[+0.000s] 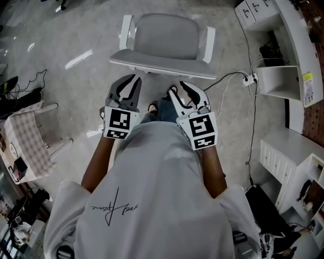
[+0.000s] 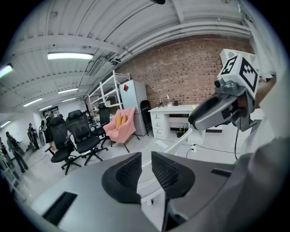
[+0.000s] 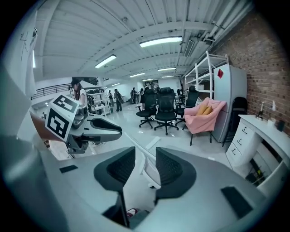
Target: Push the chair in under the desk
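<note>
At the chair's back, 2 grippers out front

My left gripper (image 1: 129,84) has its jaws slightly apart and my right gripper (image 1: 179,89) wider, both empty. The chair (image 1: 164,40) stands on open floor just ahead, backrest toward me.

Here's the chair (image 1: 162,40), standing upright on the open grey floor (image 1: 76,30). It has a pale grey padded seat and a white frame, with a white armrest (image 1: 126,30) rising on each side. A long pale bar runs across the edge nearest the person, which looks like the top of the backrest seen from straight above, so the back faces this way. Off to the right, the white bench (image 1: 293,35) runs along the edge of the view, with white drawers (image 1: 253,10) at its far end and open white compartments lower down. Chair and bench sit well apart with bare floor between them, and the chair is not tucked under anything.
</note>
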A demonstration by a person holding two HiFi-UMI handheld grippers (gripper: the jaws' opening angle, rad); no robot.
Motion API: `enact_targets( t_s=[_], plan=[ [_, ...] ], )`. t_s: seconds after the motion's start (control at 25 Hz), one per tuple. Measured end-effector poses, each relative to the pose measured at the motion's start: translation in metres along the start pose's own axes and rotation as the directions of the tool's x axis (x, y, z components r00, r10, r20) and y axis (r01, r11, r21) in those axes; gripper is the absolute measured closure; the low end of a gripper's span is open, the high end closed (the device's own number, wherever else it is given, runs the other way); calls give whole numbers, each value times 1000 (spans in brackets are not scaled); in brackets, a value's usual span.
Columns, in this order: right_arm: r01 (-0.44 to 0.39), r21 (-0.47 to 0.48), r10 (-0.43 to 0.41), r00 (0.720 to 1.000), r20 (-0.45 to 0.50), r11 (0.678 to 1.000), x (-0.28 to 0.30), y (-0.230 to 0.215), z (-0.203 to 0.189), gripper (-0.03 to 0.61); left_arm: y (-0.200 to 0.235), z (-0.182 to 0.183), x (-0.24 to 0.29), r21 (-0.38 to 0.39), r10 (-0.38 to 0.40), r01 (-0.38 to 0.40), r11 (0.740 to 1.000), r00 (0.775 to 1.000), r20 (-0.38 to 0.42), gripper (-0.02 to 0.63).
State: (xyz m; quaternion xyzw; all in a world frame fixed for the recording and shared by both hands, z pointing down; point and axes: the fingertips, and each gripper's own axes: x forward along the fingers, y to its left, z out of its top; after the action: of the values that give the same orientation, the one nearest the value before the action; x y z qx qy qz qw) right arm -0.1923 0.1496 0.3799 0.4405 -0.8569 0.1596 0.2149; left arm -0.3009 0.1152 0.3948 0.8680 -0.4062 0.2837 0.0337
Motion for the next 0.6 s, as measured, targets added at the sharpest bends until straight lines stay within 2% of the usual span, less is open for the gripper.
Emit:
enact_targets(
  t_s=[0.08, 0.2, 0.4, 0.6],
  plan=[
    [0, -12, 0, 1000, -10, 1000, 5, -6, -1, 434, 3, -4, 7, 21, -8, 8, 1000, 999, -31, 528],
    [17, -29, -18, 1000, -15, 999, 10, -19, -1, 433, 5, -8, 17, 50, -8, 12, 999, 998, -68, 497],
    [-7, -90, 0, 997, -81, 996, 26, -31, -12, 420, 11, -15, 34, 154, 2, 17, 988, 992, -124, 479],
    [-22, -210, -19, 982, -190, 977, 34, -42, -29, 405, 14, -22, 45, 257, 17, 26, 966, 986, -164, 465]
  ],
)
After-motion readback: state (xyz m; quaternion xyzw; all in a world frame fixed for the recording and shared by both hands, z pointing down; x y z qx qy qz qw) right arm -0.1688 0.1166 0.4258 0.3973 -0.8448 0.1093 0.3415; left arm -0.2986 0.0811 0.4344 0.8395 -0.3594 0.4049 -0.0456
